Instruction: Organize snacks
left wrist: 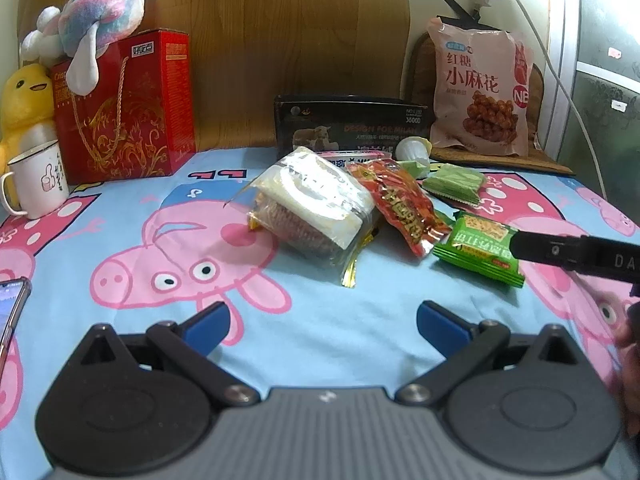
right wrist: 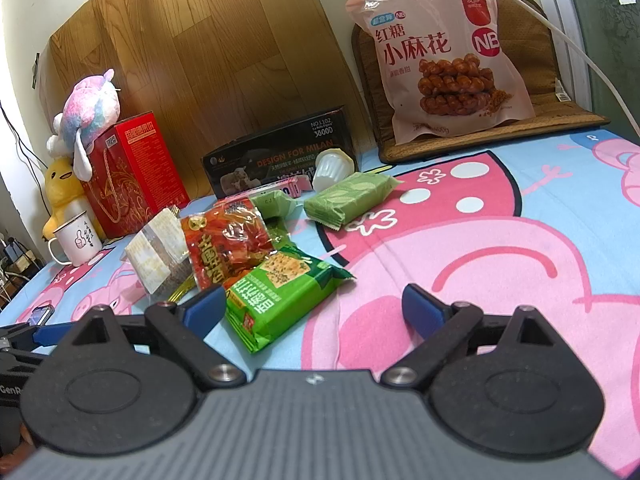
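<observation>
Several snacks lie on a Peppa Pig cloth (left wrist: 320, 320). A clear pack of cake (left wrist: 316, 208) is in the middle, a red packet (left wrist: 400, 208) beside it, and a bright green cracker pack (left wrist: 480, 250) to its right. The cracker pack also shows in the right wrist view (right wrist: 280, 296). A pale green pack (right wrist: 348, 198) and a white jelly cup (right wrist: 334, 168) lie further back. My left gripper (left wrist: 322, 322) is open and empty, short of the cake pack. My right gripper (right wrist: 314, 308) is open, its left finger beside the cracker pack.
A big pink bag of twists (right wrist: 444, 52) leans on a woven mat at the back right. A black box (left wrist: 348, 128), a red gift box (left wrist: 124, 108) with plush toys, a white mug (left wrist: 38, 178) and a phone (left wrist: 12, 308) stand around.
</observation>
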The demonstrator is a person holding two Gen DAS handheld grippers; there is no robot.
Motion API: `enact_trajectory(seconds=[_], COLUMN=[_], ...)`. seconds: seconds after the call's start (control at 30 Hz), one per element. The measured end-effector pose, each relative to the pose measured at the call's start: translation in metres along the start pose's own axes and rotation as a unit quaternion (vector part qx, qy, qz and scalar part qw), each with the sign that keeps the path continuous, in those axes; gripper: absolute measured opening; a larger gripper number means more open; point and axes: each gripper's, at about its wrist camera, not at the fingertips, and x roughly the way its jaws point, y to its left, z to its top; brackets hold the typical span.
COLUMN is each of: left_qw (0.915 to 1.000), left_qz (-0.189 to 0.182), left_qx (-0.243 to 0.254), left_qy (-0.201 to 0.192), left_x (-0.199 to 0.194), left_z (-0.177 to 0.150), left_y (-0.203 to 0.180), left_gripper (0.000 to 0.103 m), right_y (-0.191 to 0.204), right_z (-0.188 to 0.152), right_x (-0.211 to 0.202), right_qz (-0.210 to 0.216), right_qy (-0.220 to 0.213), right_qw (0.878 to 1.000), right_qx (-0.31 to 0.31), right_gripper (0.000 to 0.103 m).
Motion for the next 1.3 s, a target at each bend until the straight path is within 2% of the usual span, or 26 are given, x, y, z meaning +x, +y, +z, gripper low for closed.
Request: enact_trajectory(seconds=[0.87,1.3], left_qw=[0.9995,0.9995], left_qz=[-0.008,-0.007], left_qx=[-0.019,-0.019], left_qy=[0.025,0.023], left_x=[0.0077,0.0073], left_z=[-0.0005,0.0000], left_y=[0.0047,0.0048], left_gripper=[0.103,0.103], right_y=[0.0004,0.0005], right_z=[0.0002,0.0004], right_x=[0.0004,0.0001], right_qz=[0.000,0.000], right_qy=[0.001,0.001], right_qw=[1.000,1.000], right_qx=[0.000,0.000], right_gripper=[0.096,0.096])
